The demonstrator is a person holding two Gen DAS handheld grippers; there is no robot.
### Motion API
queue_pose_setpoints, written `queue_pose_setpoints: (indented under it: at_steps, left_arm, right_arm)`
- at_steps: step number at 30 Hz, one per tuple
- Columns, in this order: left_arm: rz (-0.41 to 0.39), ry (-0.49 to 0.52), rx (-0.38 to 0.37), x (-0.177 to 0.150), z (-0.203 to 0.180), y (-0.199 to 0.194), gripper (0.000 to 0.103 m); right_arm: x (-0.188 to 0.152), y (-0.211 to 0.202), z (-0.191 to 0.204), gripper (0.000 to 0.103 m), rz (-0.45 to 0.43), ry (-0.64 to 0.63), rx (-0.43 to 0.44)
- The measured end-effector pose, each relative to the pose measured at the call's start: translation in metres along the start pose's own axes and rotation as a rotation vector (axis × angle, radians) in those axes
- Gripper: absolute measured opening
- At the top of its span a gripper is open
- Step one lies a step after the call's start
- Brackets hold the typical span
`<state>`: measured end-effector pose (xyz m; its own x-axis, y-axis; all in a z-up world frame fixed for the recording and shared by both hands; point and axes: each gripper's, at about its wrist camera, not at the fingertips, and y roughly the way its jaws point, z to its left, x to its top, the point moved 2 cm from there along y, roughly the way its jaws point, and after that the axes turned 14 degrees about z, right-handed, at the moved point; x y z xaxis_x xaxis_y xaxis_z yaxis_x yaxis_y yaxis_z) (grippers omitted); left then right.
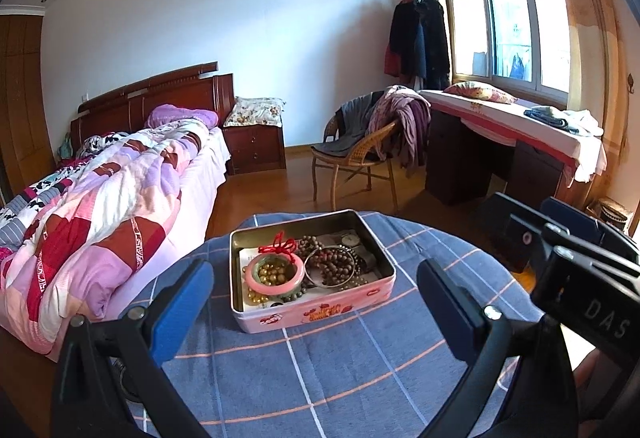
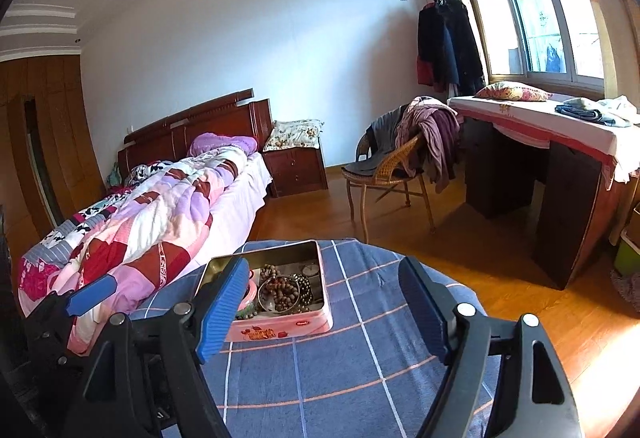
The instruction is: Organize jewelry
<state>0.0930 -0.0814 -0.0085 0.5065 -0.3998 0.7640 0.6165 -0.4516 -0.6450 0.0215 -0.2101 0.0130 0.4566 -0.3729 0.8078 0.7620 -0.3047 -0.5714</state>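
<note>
Bed [image 1: 100, 198] with patchwork quilt far left, desk [image 1: 516, 142] under the window, wicker chair [image 1: 360, 154] draped with clothes between them. Round surface [image 1: 320, 370] in blue plaid cloth fills the foreground. Pink tin [image 1: 316, 314], lid off, sits near the surface's far edge. Inside: pink bangle [image 1: 274, 272] with red knot [image 1: 280, 244] at left, thin metal bangle [image 1: 330, 266] ringing brown bead strands [image 1: 332, 262] at right, watch [image 1: 350, 239] in back corner. Left tongs [image 1: 316, 302] wide apart, nothing between, short of the tin. Right tongs [image 2: 320, 310] also wide, empty, tin just beyond left finger.
</note>
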Motion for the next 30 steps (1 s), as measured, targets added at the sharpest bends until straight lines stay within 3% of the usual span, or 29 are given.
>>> queue_pose_setpoints:
  at_steps: [9, 30]
  left_arm:
    - [-0.029, -0.024, 0.006, 0.000, 0.003, -0.009, 0.103]
    - [-0.026, -0.023, 0.009, 0.000, 0.001, -0.007, 0.103]
  right_arm:
    - [0.002, -0.011, 0.002, 0.084, -0.043, 0.003, -0.002]
    - [0.001, -0.011, 0.000, 0.084, -0.038, -0.003, -0.002]
